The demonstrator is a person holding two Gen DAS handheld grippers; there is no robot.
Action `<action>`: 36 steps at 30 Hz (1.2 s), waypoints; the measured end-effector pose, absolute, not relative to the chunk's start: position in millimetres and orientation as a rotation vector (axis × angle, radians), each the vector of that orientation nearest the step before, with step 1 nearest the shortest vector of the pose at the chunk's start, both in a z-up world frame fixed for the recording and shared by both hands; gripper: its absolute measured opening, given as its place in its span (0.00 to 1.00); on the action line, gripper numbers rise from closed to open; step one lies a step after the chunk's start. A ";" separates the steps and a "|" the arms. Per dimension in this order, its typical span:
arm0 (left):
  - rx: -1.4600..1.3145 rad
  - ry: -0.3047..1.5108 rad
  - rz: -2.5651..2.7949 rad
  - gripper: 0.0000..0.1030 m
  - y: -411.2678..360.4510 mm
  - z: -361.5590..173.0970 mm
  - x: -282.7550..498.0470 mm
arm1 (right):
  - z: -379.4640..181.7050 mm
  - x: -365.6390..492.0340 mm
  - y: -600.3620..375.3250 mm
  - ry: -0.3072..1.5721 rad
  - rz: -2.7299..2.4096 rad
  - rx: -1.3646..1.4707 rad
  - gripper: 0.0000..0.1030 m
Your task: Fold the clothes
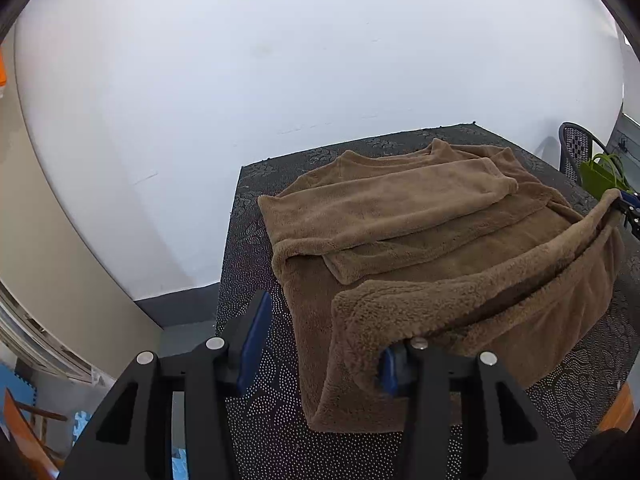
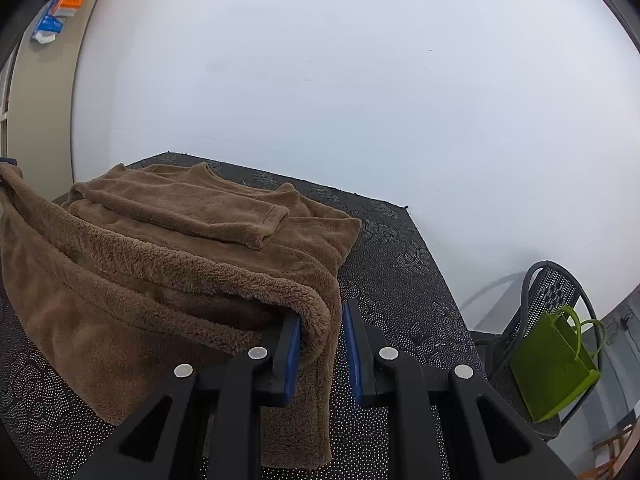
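Brown fleece sweater lies on the dark dotted worktop, its sleeves folded across the chest and its collar toward the white wall. I have the near hem lifted off the surface, stretched between my two hands. My left gripper has its jaws spread wide; the fabric corner drapes over the right-side finger only, and the other finger stands clear of it. My right gripper also has its jaws parted, with the other hem corner hanging over the left-side finger and down through the gap. Beyond the worktop's right edge a green bag sits on a dark chair.
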State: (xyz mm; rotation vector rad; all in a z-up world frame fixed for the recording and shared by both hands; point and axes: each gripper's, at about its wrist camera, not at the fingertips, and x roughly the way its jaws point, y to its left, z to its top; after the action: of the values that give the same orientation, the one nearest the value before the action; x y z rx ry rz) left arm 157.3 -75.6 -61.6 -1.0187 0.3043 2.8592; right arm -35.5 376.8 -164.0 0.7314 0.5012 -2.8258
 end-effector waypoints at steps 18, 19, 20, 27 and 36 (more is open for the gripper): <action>-0.952 0.264 2.874 0.52 -78.6 -41.8 119.3 | -150.9 -68.7 371.5 0.471 -2.875 0.647 0.21; -0.949 0.269 2.876 0.52 -78.3 -39.7 115.7 | -148.7 -71.8 371.2 0.465 -2.881 0.634 0.21; -0.947 0.273 2.877 0.52 -78.1 -37.7 112.2 | -146.5 -74.8 371.0 0.458 -2.887 0.621 0.21; -0.898 0.290 2.912 0.53 -78.4 -19.0 79.0 | -129.8 -107.2 365.2 0.413 -2.929 0.536 0.21; -0.949 0.257 2.901 0.55 -83.9 -30.0 37.6 | -136.0 -147.1 358.9 0.362 -2.920 0.598 0.21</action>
State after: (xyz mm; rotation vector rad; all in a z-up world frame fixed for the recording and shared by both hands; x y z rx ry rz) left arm 37.6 -83.9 -30.0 -0.9495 0.2568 2.9006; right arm -147.1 358.9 -136.0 0.5984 0.3621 -2.9203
